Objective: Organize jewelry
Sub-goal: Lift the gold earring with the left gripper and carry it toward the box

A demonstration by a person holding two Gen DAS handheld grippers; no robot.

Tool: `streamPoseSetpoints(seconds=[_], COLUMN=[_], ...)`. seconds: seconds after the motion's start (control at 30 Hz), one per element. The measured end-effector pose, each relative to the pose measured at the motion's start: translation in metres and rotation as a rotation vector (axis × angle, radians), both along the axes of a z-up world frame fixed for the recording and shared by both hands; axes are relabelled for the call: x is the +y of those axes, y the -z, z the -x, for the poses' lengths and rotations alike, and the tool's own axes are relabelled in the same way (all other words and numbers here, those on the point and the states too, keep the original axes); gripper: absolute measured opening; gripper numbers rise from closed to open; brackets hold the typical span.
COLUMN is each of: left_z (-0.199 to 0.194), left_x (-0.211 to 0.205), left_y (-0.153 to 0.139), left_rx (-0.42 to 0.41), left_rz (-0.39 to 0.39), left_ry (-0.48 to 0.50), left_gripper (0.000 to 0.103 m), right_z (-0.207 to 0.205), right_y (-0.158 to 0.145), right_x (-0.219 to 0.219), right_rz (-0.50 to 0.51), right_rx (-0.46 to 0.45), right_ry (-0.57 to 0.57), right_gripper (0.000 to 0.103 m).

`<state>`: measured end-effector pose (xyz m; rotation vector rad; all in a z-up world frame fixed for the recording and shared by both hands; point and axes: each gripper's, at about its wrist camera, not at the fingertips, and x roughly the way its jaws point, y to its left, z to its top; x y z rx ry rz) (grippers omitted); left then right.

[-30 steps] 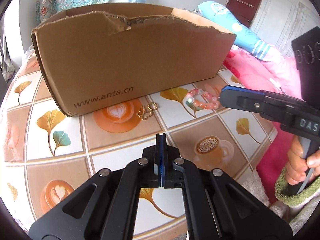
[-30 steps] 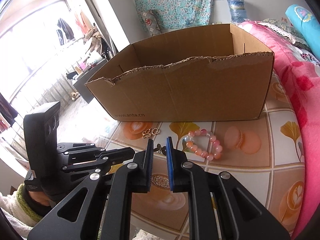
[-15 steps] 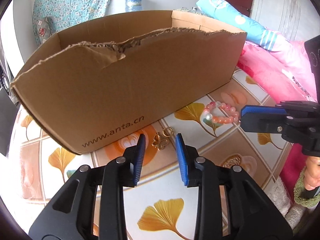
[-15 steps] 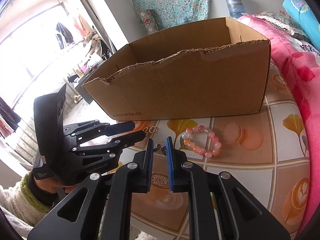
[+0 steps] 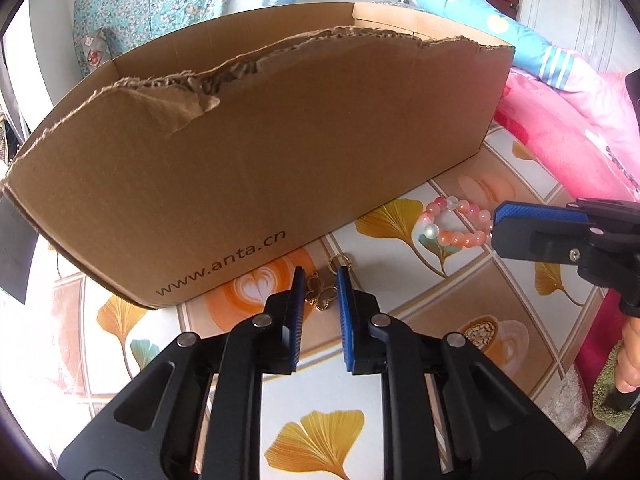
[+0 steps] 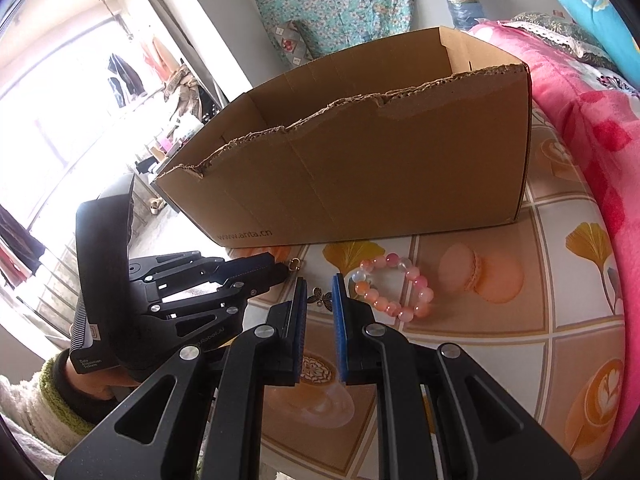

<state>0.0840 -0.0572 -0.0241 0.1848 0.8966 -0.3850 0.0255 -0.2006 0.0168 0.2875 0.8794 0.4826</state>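
Observation:
A gold butterfly pendant (image 5: 320,295) lies on the patterned tabletop, right between the tips of my open left gripper (image 5: 321,278). A small gold ring (image 5: 339,261) lies just beyond it. It also shows in the right wrist view (image 6: 295,265), beside the left gripper (image 6: 276,270). A pink bead bracelet (image 5: 456,222) lies to the right, next to my right gripper (image 5: 496,222). In the right wrist view my right gripper (image 6: 319,285) is open around a dark butterfly charm (image 6: 322,297), with the bracelet (image 6: 390,285) just right of it.
A large open cardboard box (image 5: 256,152) with a torn front edge stands behind the jewelry; it also shows in the right wrist view (image 6: 360,176). A pink blanket (image 6: 592,128) lies along the right of the table.
My left gripper opened and moved forward and down until its tips flank the gold pendant. My right gripper stayed open and edged closer to the dark charm.

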Motion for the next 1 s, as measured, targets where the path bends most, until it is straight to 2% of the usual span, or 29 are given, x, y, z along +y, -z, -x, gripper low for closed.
streamPoseSetpoints(seconds=[0.33, 0.47, 0.63, 0.77, 0.87, 1.0], left_z=[0.024, 0.039, 0.053, 0.050, 0.037, 0.010], left_x=[0.014, 0.018, 0.024, 0.023, 0.018, 0.011], left_y=[-0.012, -0.036, -0.087, -0.123, -0.136, -0.134], left_rx=[-0.018, -0.067, -0.159, -0.247, -0.293, -0.268], left_rz=[0.071, 0.119, 0.223, 0.242, 0.197, 0.171], left_ry=[-0.006, 0.019, 0.077, 0.099, 0.092, 0.082], left_gripper=[0.015, 0.015, 0.015, 0.015, 0.015, 0.015], right_z=[0.006, 0.009, 0.007, -0.003, -0.016, -0.043], right_y=[-0.008, -0.020, -0.051, -0.082, -0.100, -0.113], right_x=[0.000, 0.002, 0.004, 0.004, 0.002, 0.001], right_rz=[0.005, -0.003, -0.022, -0.027, -0.021, 0.010], right_rx=[-0.018, -0.047, -0.115, -0.190, -0.236, -0.258], right_ry=[0.001, -0.010, -0.033, -0.060, -0.073, -0.079], right_gripper=[0.013, 0.013, 0.013, 0.013, 0.013, 0.013])
